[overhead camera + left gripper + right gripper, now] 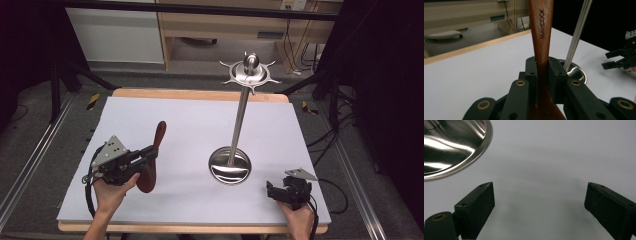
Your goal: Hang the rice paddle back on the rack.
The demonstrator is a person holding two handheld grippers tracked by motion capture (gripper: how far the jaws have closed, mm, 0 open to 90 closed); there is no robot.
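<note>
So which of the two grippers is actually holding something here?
The left gripper: its jaws are clamped on the neck of the wooden spoon. The right gripper has its jaws spread wide, with nothing between them but the white table.

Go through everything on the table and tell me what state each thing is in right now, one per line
Left tool: shut on the wooden spoon's handle.
Wooden spoon: clamped in the left tool, handle pointing away from the person, "MAXCOOK" printed on it.
Right tool: open, jaws wide apart, nothing between them, above bare table beside the stand's base.
Utensil stand: upright on its round base, nothing hanging from its hooks.
White table: bare around the stand.
</note>
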